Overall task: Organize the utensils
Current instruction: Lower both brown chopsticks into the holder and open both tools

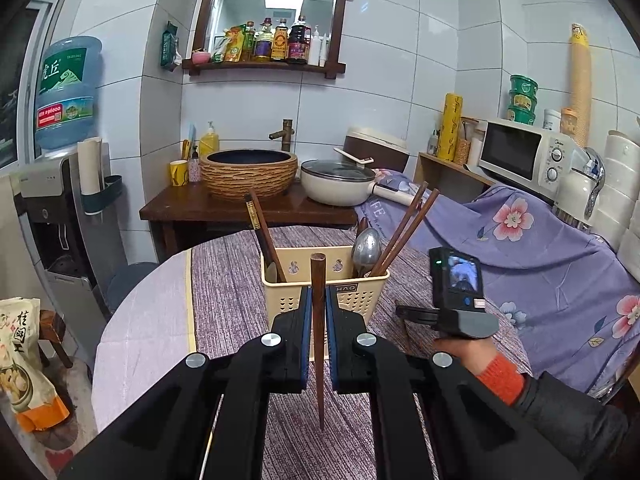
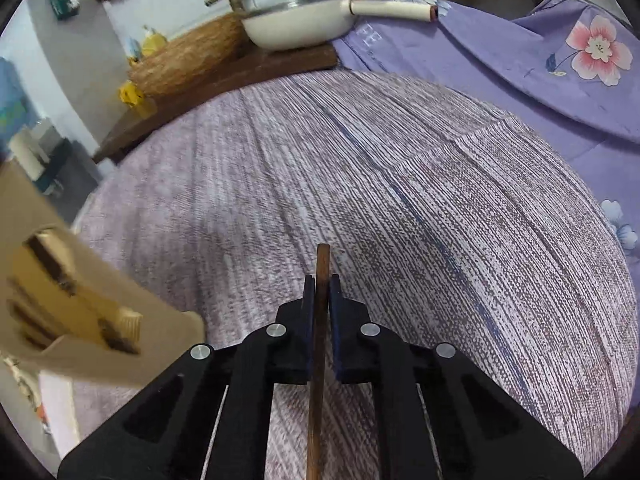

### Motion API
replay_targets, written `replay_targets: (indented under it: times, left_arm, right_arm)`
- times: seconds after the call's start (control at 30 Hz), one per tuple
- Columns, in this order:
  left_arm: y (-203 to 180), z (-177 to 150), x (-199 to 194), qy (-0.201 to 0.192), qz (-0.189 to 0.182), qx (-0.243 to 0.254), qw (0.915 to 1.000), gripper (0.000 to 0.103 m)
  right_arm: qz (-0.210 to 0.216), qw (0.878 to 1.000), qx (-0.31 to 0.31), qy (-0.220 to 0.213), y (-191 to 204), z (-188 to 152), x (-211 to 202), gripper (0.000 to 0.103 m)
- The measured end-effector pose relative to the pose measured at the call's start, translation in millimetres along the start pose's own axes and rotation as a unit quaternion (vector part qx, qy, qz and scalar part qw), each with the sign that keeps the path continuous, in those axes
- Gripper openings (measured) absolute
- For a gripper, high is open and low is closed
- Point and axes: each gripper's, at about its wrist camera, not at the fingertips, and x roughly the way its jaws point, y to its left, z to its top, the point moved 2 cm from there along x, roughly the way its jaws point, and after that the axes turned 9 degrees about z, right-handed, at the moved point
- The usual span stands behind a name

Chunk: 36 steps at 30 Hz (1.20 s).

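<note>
**Two chopsticks in hand, one caddy to hit**

Starting on the left, our left gripper [image 1: 318, 300] has its jaws pressed onto a dark wooden chopstick [image 1: 319, 344], which stands upright between the blue pads with its blunt end above them and its thin tip hanging below. Just beyond it sits the cream utensil caddy [image 1: 324, 280] on the striped purple tablecloth [image 1: 232, 280]. The risk here, we judge, is the grip: the stick is narrow, smooth and tapered, so it could pivot or slide between the pads as we tilt it, and its tip could then catch the caddy rim instead of dropping inside.

The caddy already holds a metal spoon [image 1: 366, 248] and several chopsticks [image 1: 404, 228] leaning outward; a careless entry could knock them or tip the light plastic holder.

Further right, our right gripper [image 2: 320, 292] also pinches a wooden chopstick [image 2: 318, 360], held over bare cloth, with the caddy blurred at the left edge of that view. Both grippers heading for the same opening could collide, we think.

The chopsticks look slender, dark brown and square-topped.
</note>
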Motion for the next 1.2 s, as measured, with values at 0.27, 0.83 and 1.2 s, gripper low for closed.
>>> replay_targets:
  times: [0.27, 0.83, 1.2]
  left_arm:
    - [6, 0, -4, -0.002, 0.003, -0.009, 0.9999, 0.007]
    - [11, 43, -17, -0.023, -0.003, -0.018, 0.9996, 0.007]
    - [18, 134, -30, -0.099, 0.01, -0.049, 0.9939, 0.007]
  right_arm:
    - [0.134, 0.99, -0.02, -0.045, 12, -14, -88, 0.007]
    - [0.245, 0.946, -0.138, -0.159, 85, 0, -256, 0.007]
    - [0.238, 0.924, -0.184, -0.238, 155, 61, -311, 0.007]
